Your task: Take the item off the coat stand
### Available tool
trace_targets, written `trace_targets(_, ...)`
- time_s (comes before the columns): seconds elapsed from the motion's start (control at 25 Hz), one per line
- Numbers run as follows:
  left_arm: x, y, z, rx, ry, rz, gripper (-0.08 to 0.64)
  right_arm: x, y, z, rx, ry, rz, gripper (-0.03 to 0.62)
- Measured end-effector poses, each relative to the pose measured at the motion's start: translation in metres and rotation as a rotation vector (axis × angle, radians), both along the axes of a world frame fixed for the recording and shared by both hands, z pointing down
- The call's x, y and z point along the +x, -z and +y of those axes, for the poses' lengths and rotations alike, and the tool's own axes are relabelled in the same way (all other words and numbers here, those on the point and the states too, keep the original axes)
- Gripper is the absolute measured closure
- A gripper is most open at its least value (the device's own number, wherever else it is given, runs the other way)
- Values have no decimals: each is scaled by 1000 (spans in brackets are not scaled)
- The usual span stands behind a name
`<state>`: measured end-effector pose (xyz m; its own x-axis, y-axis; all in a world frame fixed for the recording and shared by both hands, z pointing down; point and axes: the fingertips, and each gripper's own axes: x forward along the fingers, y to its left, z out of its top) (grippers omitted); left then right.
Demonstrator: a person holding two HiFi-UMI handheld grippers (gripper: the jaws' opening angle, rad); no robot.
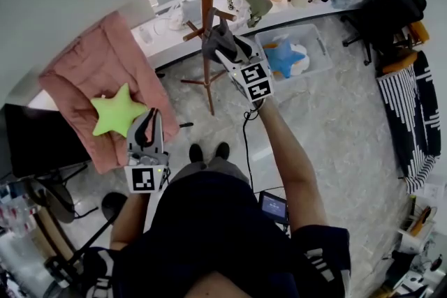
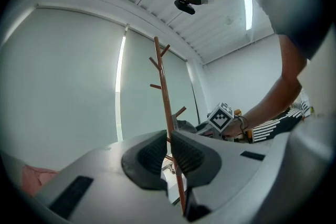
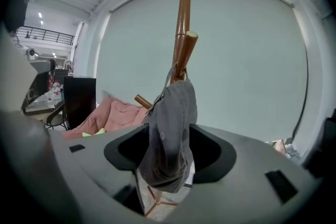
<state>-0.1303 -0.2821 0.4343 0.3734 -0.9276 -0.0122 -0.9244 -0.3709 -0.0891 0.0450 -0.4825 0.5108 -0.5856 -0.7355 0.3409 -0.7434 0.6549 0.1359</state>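
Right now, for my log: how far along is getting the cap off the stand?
Done: right gripper is at the grey cap. In hand: jaws straddle it, not clearly clamped. To do: cap hangs on the coat stand peg; grip, lift off.

A grey cap (image 3: 170, 134) hung limp from an upward-slanting peg (image 3: 185, 52) of the brown wooden coat stand (image 3: 182, 18), seemingly caught by its back strap, its crown drooping close beside the pole. The stand stood upright on splayed legs on the pale floor (image 1: 335, 122).
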Motion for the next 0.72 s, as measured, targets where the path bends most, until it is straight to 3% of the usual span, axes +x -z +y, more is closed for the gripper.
trace_targets(0.4,-2,-1,-8,-5,21,-2,518,-6,-4,-3,-8,27,25,490)
trace_targets(0.72,-1,-2,-9,3,18,-12,518,-7,-5,-2,-1,32,50,548)
